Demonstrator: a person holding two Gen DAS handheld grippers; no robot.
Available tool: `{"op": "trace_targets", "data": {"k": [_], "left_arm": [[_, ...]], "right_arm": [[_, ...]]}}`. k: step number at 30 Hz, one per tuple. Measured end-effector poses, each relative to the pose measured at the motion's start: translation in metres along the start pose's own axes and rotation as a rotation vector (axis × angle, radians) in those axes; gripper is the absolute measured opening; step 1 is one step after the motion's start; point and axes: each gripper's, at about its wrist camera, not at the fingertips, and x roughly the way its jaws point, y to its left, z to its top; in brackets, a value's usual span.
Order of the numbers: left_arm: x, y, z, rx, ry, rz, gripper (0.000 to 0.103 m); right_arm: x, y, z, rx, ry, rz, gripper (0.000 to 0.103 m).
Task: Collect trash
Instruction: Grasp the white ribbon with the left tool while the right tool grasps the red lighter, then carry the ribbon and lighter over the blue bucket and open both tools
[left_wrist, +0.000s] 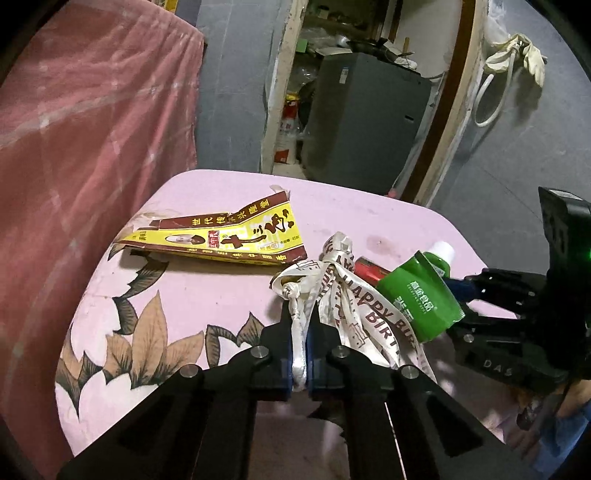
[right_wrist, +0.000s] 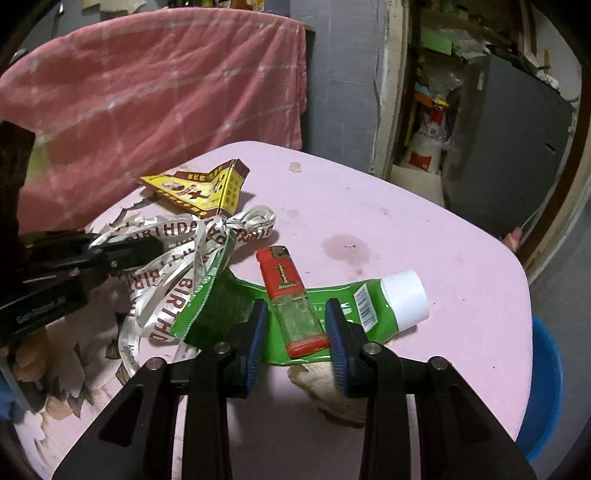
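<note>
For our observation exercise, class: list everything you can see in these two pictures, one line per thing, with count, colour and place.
table: one, pink, centre
ribbon: one, white, lettered, on table, in left gripper
pouch: one, green, white cap, on table
lighter: one, red, on pouch
carton: one, yellow-brown, flattened, far table side
cloth: one, pink, behind table
tub: one, blue, right of table
left gripper: black, shut on ribbon
right gripper: black, fingers astride lighter

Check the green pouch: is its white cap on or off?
On. The white cap sits over the spout at the end of the green pouch, which lies flat on the pink table.
</note>
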Motion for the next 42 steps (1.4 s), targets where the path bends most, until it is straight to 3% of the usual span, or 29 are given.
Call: {"op": "trace_targets", "data": {"k": [5,9,17,22,28,34,42], "left_arm": [[-0.008,-0.008,-0.004,-0.002,-0.024,0.023,0.001],[-0.022,-0.011,-0.006,-0.018,-0.087,0.050,0.001],[-0.052,-0.027,-0.007,0.028,-0.275,0.107,0.001],[-0.064,-0.035,-0.004,0.023,-0.363,0.104,0.001],[-0.078,-0.057,0.009,0.048,-0.483,0.080,0.001],[-0.074,-0.102,0.026,0.076,-0.553,0.002,0.001],[-0.041,-0.181,0.042,0.084,-0.584,-0.115,0.001]], "right_arm": [[-0.003,0.004,-0.003,-0.006,-0.001,-0.015,0.021],[-0.011,0.010,-0.012,-0.015,-0.035,-0.038,0.020],[-0.041,0.020,-0.021,-0.039,-0.207,-0.153,0.020],[-0.067,0.014,-0.023,-0.014,-0.337,-0.225,0.020],[-0.103,-0.003,-0.029,0.045,-0.506,-0.319,0.020],[-0.142,-0.030,-0.040,0.111,-0.628,-0.423,0.020],[-0.178,-0.090,-0.066,0.200,-0.679,-0.555,0.020]]}}
